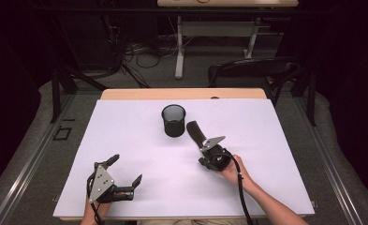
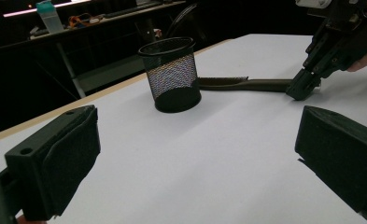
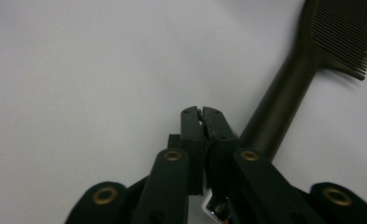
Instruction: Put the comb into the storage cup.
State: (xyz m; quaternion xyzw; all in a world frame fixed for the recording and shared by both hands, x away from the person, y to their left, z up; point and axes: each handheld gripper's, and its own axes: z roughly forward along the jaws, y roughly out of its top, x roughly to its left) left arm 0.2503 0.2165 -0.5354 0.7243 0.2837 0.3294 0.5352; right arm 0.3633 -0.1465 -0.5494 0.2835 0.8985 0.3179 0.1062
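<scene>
Now the right gripper (image 1: 205,144) sits just beside the comb's handle end, jaws pressed together on nothing, while the comb (image 3: 284,100) lies flat on the white table (image 1: 266,140), running off toward one o'clock in the right gripper view. At eleven o'clock of the comb in the high view stands the mesh cup (image 1: 173,120), close by. Wide bare table lies all around, edges well off. Dark olive comb, round handle, fine teeth. Left gripper (image 1: 125,168) rests spread wide, empty.
</scene>
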